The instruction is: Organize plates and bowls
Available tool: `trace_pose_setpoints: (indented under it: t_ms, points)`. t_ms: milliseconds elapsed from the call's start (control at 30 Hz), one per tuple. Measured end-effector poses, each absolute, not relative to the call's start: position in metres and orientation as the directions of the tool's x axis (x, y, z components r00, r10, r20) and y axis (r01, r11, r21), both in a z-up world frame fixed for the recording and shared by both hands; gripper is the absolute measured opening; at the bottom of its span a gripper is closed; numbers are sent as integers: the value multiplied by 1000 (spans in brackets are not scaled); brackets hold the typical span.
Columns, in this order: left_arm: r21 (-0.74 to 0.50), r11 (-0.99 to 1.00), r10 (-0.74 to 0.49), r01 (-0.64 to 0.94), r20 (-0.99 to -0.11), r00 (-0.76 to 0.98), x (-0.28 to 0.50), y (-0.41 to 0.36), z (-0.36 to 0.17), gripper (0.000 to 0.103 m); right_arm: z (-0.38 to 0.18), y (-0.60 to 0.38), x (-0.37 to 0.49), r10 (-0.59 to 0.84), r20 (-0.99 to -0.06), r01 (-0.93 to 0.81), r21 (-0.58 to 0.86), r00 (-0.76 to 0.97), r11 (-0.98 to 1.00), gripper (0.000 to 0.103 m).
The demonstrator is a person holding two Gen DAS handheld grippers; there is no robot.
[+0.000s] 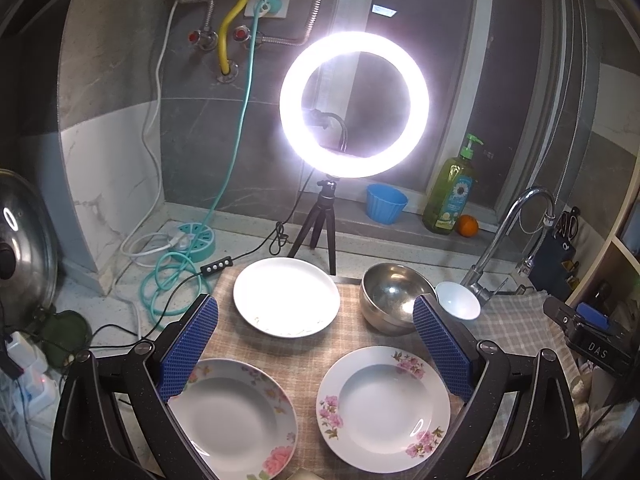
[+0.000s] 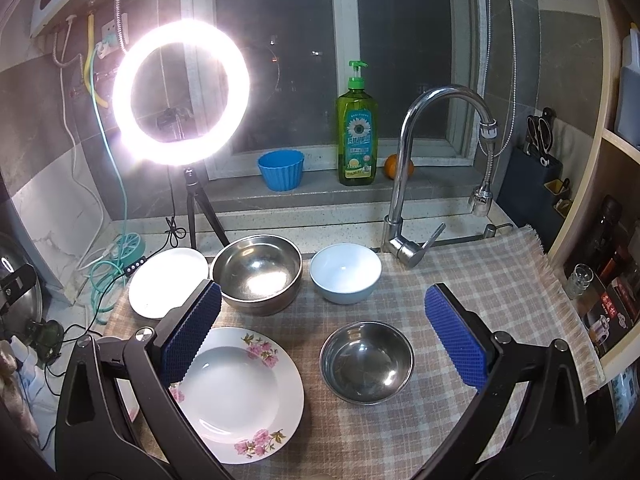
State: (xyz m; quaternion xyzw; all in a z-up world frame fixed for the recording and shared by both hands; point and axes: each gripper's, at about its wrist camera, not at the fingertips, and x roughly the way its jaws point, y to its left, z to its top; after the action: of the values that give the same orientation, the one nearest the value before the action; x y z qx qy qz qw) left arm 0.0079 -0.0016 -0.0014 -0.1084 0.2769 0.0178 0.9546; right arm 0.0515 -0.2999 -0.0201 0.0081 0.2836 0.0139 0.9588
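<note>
On the checked cloth (image 1: 352,340) lie two flowered plates, one at the near left (image 1: 236,416) and one at the near right (image 1: 384,404), and a plain white plate (image 1: 286,296) behind them. A large steel bowl (image 1: 390,296) and a white bowl (image 1: 458,300) stand further right. My left gripper (image 1: 316,316) is open and empty above the plates. In the right wrist view I see a flowered plate (image 2: 240,392), a small steel bowl (image 2: 366,362), the large steel bowl (image 2: 258,270), the white bowl (image 2: 346,272) and the plain plate (image 2: 164,280). My right gripper (image 2: 322,304) is open and empty above them.
A lit ring light on a tripod (image 1: 354,104) stands behind the plates, with cables and a teal power hub (image 1: 196,240) to its left. A faucet (image 2: 404,184) rises at the back right. A blue cup (image 2: 280,168), soap bottle (image 2: 356,132) and orange (image 2: 394,166) sit on the sill. A pot lid (image 1: 24,240) is left.
</note>
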Motion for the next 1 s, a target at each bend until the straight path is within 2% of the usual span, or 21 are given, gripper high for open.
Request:
trace_pose_setpoints:
  t_ms: [1000]
  points:
    - [-195,976,-25,-95,-535,844,9,-3,-3,98,-22,-301,52,35,-550,-23,29,835,999,103]
